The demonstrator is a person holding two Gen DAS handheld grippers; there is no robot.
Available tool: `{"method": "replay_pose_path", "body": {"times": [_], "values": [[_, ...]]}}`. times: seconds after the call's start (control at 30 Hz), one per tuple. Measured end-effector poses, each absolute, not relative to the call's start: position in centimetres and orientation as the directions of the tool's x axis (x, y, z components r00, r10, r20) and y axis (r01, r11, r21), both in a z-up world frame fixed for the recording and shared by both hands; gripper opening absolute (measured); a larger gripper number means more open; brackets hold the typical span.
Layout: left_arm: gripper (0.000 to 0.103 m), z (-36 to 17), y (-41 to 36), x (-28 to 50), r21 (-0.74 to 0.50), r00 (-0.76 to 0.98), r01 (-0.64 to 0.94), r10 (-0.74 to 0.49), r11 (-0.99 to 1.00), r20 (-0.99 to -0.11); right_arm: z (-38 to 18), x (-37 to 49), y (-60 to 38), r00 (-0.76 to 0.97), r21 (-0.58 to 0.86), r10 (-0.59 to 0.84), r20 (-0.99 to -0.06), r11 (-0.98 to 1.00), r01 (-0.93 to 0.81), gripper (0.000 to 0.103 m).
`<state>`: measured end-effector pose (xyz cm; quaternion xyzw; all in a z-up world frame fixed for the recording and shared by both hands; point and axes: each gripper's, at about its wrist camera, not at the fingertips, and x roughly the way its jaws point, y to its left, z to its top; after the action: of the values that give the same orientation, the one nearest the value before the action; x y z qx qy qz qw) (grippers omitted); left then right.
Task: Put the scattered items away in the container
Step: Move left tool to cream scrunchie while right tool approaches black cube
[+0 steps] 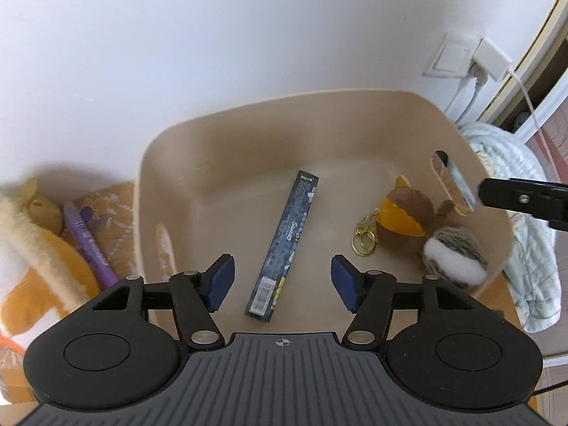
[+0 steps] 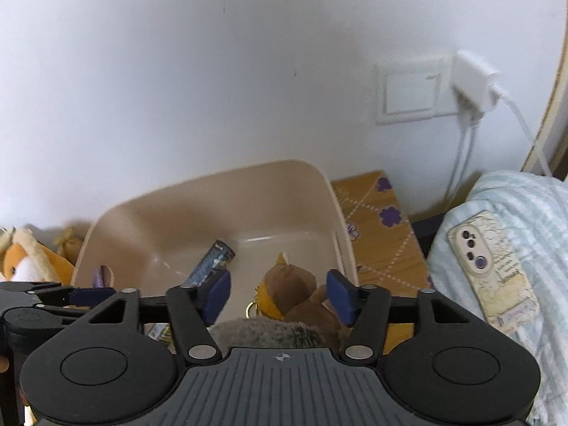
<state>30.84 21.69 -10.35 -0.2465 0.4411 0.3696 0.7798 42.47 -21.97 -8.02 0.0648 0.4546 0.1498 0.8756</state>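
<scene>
A beige plastic bin (image 1: pixel 170 149) holds a long dark blue box (image 1: pixel 284 245) and a brown squirrel plush keychain (image 1: pixel 419 223) with a furry tail and gold rings. My left gripper (image 1: pixel 282 280) is open and empty above the bin's near edge, over the box. My right gripper (image 2: pixel 278 296) is open and empty above the squirrel plush (image 2: pixel 291 284) in the bin (image 2: pixel 220 184). The box (image 2: pixel 213 259) also shows in the right wrist view. Outside the bin on the left lie a purple pen (image 1: pixel 90 245) and an orange horse plush (image 1: pixel 39 248).
The bin stands on an orange patterned cloth (image 2: pixel 380 234) against a white wall. A striped blue blanket (image 2: pixel 525 206) with a phone (image 2: pixel 493 266) on it lies to the right. A wall switch and a plugged charger (image 2: pixel 472 81) are above.
</scene>
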Motion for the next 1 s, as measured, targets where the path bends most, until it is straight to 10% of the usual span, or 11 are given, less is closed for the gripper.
{"method": "replay_pose_path", "body": {"times": [0.27,1.0], "values": [[0.071,-7.3,18.7,25.1,-0.036,0.345,-0.799,0.409,0.600,-0.845,-5.9,36.9,-25.2,0.620,0.233,0.296,-0.726,0.955,-0.184,0.092],[0.072,-13.2,13.6,15.8,0.023,0.171,-0.872,0.349,0.489,-0.922,-11.9,29.6,-28.7,0.519,0.032,0.121,-0.846,0.984,-0.177,0.102]]}}
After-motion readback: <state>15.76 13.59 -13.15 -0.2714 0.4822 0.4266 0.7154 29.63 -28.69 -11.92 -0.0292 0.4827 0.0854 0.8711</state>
